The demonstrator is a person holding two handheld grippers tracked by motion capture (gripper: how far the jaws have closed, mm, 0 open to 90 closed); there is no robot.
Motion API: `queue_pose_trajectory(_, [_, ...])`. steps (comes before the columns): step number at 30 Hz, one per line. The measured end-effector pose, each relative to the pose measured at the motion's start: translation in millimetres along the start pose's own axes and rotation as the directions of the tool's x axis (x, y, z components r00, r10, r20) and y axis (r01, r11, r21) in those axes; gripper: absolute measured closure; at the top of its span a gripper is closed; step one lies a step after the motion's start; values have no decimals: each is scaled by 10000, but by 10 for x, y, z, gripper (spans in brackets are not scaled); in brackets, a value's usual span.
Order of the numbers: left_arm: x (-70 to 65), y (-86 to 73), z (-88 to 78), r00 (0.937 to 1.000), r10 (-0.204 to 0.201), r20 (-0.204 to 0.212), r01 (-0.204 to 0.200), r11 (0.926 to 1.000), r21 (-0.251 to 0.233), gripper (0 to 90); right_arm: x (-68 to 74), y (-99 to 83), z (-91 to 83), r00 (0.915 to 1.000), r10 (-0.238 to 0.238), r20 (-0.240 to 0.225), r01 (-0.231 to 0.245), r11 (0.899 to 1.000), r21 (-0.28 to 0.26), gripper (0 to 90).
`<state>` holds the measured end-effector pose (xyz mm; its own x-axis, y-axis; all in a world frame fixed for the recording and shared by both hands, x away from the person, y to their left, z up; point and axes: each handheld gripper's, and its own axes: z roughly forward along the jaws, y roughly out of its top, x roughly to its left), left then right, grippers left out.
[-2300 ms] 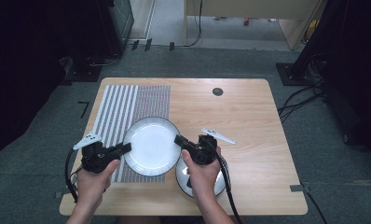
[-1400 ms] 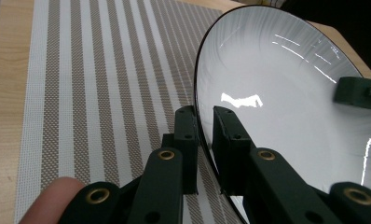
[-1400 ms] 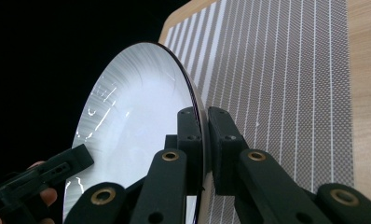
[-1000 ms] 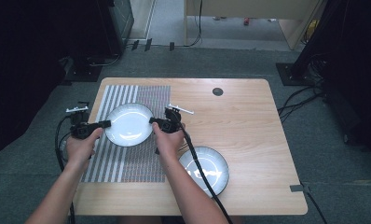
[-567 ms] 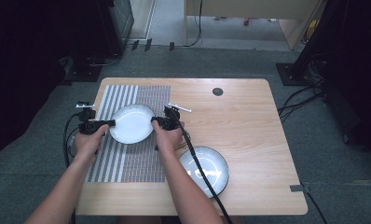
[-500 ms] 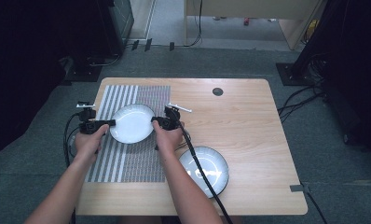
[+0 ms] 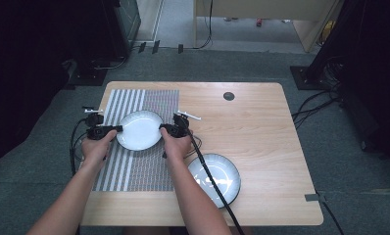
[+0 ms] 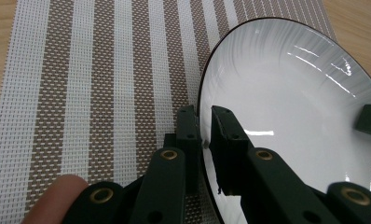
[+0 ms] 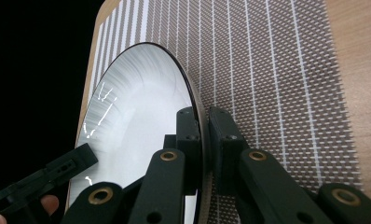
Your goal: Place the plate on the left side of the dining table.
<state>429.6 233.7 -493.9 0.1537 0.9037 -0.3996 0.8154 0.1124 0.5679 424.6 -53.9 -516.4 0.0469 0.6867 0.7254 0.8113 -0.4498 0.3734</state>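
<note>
A white plate [image 7: 139, 129] with a dark rim is held over the striped placemat [image 7: 139, 169] between both grippers. My left gripper [image 7: 115, 129] is shut on its left rim; in the left gripper view the jaws pinch the plate [image 8: 295, 107] edge at the gripper [image 8: 203, 122]. My right gripper [image 7: 162, 129] is shut on the right rim, and the right gripper view shows its jaws clamped on the plate [image 9: 132, 126] edge at the gripper [image 9: 200, 122]. A second plate [image 7: 221, 174] with a dark rim lies on the wood at the front right, partly under the right forearm and cable.
The wooden table [image 7: 261, 127] carries the brown-and-white striped placemat on its left half. A small dark round disc [image 7: 228, 96] sits near the far edge. Cables trail from both grippers. Grey carpet and dark equipment surround the table.
Both grippers carried the white plate from the front of the table, where it sat over the second plate, farther back and left over the placemat. In the last half second it barely moved.
</note>
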Motion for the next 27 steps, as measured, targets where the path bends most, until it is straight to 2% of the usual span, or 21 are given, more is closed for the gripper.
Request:
queue_pose_trajectory(2, [-7, -1, 0, 10000, 88, 12, -88, 10000, -34, 823, -14, -3, 13, 10000, -12, 47, 12, 10000, 13, 838])
queue_pose_trajectory(5, [-18, -7, -2, 9996, 219, 166, -218, 9997, -69, 750, -20, -5, 20, 10000, 36, 58, -36, 10000, 63, 826])
queue_pose_trajectory(7, [-34, -9, -9, 9992, 241, 308, -240, 9997, -49, 682, -16, -2, 15, 9999, 69, -116, -68, 9999, 83, 745])
queue_pose_trajectory(9, [-67, -14, -35, 9987, 471, 200, -471, 9989, -16, 621, 48, -22, -21, 9995, -312, -53, 312, 9994, -149, 648])
queue_pose_trajectory(11, [-90, -13, -75, 9982, 583, 117, -583, 9983, -19, 564, 87, -49, -36, 9965, -827, 78, 829, 9960, -320, 615])
queue_pose_trajectory(14, [-128, -6, -163, 9974, 714, -101, -715, 9974, -98, 462, 146, -55, -106, 9844, -1694, 473, 1722, 9831, -620, 597])
queue_pose_trajectory(17, [-163, -5, -247, 9956, 905, -249, -909, 9957, -149, 370, 198, -17, -218, 9665, -2478, 662, 2530, 9634, -883, 549])
queue_pose_trajectory(20, [-211, -24, -322, 9912, 1287, -303, -1293, 9914, -200, 315, 246, 18, -324, 9563, -2864, 592, 2912, 9511, -1027, 433])
queue_pose_trajectory(22, [-245, -41, -380, 9884, 1496, -267, -1504, 9882, -290, 285, 276, 40, -415, 9452, -3195, 666, 3250, 9401, -1029, 393])
queue_pose_trajectory(24, [-282, -57, -446, 9866, 1628, -61, -1629, 9858, -415, 273, 306, 59, -508, 9403, -3360, 540, 3400, 9347, -1034, 362])
queue_pose_trajectory(26, [-325, -69, -514, 9844, 1753, 145, -1741, 9829, -602, 257, 323, 77, -590, 9354, -3463, 719, 3525, 9290, -1124, 338])
queue_pose_trajectory(27, [-354, -74, -551, 9836, 1802, 69, -1793, 9814, -684, 238, 320, 82, -628, 9256, -3684, 864, 3763, 9203, -1074, 332])
